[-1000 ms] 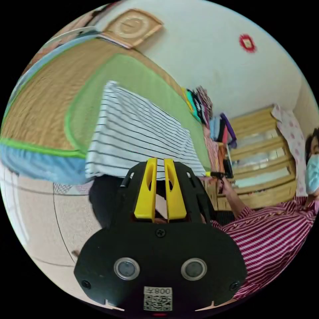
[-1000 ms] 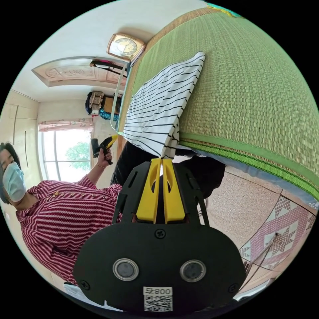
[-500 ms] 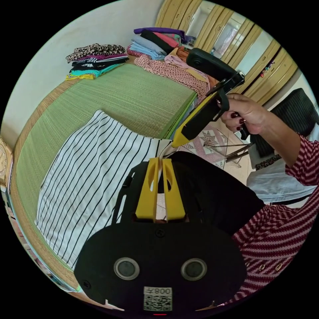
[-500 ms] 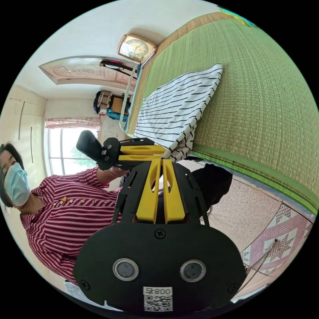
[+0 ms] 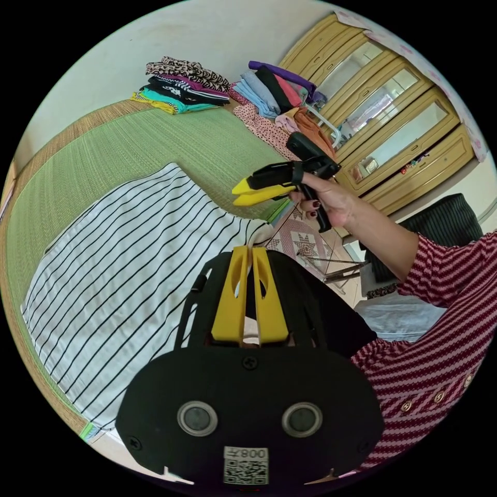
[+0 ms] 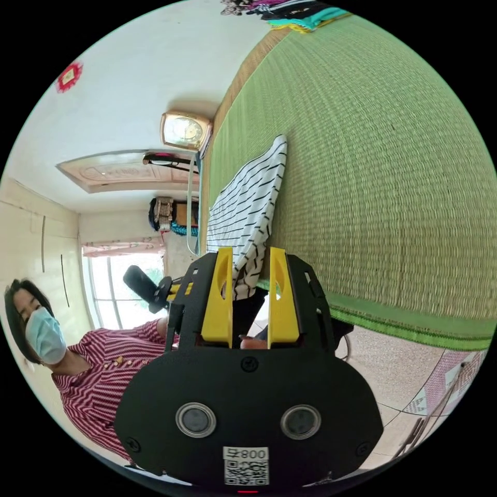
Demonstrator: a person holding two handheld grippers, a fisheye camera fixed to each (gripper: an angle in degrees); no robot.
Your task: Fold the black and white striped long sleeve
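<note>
Pinching a corner of the striped shirt (image 5: 129, 274), the left gripper (image 5: 247, 253) has its jaws closed on cloth. The right gripper (image 6: 248, 264) stands wide, its cloth slack between them. The shirt stretches away across the green mat (image 5: 171, 140).

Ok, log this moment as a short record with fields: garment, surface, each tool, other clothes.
garment: striped shirt, spread flat, one corner lifted
surface: green mat
left tool: shut on the shirt's corner
right tool: open, the shirt's corner between its jaws; it is off the shirt in the left gripper view
other clothes: folded piles at the mat's far edge
</note>
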